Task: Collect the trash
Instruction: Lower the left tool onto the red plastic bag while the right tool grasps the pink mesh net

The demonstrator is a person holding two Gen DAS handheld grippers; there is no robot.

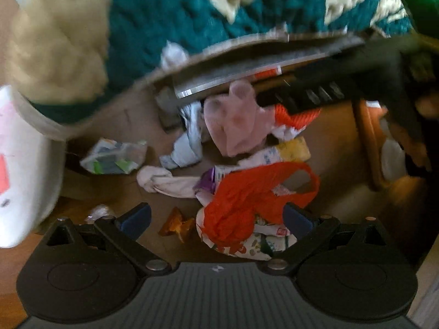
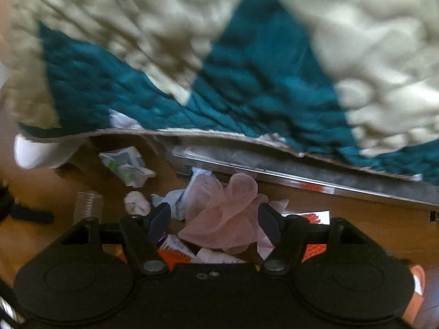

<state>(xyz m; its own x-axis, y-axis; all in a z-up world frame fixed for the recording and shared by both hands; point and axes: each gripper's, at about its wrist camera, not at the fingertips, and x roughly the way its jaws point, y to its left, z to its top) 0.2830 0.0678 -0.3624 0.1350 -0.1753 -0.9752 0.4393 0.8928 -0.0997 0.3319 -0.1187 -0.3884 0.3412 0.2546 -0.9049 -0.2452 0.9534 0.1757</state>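
Teal-and-cream quilted blanket [image 2: 247, 82]; orange plastic bag [image 1: 255, 194]; pale pink cloth [image 2: 227, 213]; white-and-green crumpled wrapper [image 1: 115, 159]; brown wooden floor [image 2: 370, 219]; black tools with blue pads [image 1: 137, 215].

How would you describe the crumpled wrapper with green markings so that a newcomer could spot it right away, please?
Start at the teal and cream quilt hanging over the wooden floor. Just below its edge, left of the main trash pile with the pink glove, a crumpled wrapper lies alone. Its clear-white plastic with green patches distinguishes it from the plain white paper ball nearby.
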